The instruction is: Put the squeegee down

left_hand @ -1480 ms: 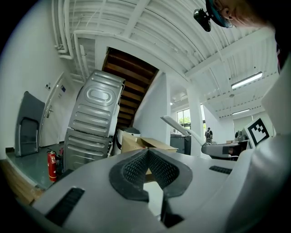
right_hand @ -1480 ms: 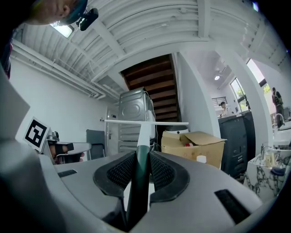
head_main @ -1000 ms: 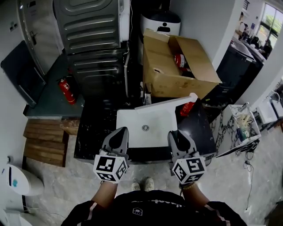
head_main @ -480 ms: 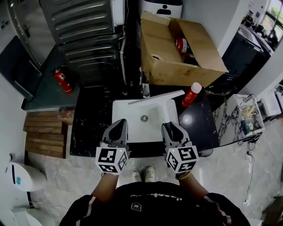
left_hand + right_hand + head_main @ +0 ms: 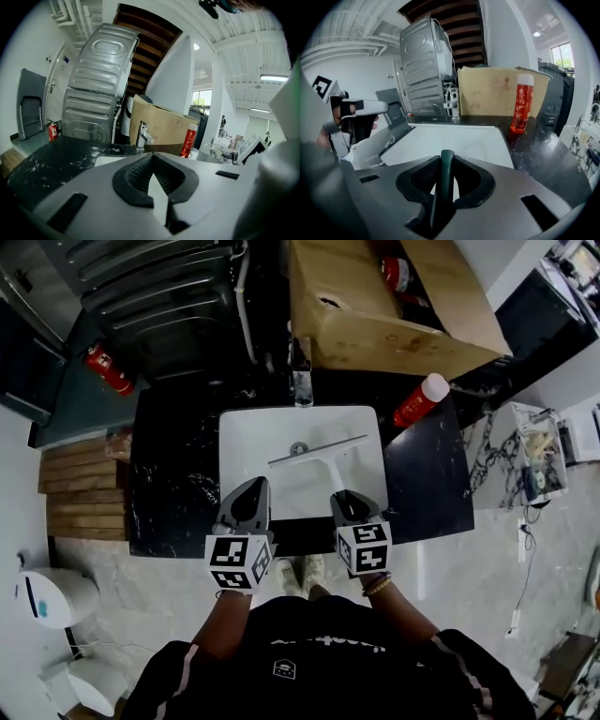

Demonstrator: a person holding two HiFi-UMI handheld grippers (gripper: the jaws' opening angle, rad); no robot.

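A white squeegee (image 5: 321, 452) lies across the white sink basin (image 5: 246, 442), its blade slanting over the drain. Its stem runs back to my right gripper (image 5: 348, 506) at the sink's front edge. In the right gripper view the jaws are shut on the squeegee's dark green handle (image 5: 446, 176), with the pale basin beyond it. My left gripper (image 5: 246, 506) hangs beside it over the front left of the sink. In the left gripper view its black pads (image 5: 136, 174) meet at the tips and hold nothing.
A chrome faucet (image 5: 300, 381) stands at the sink's far rim. A red spray bottle (image 5: 419, 399) stands on the black marble counter (image 5: 178, 474) at the right. An open cardboard box (image 5: 375, 324), a washing machine (image 5: 159, 296) and a fire extinguisher (image 5: 106, 368) lie beyond.
The squeegee has come from the sink's far right corner, near the red bottle, to the middle of the basin. Both grippers have drawn closer together at the front edge.
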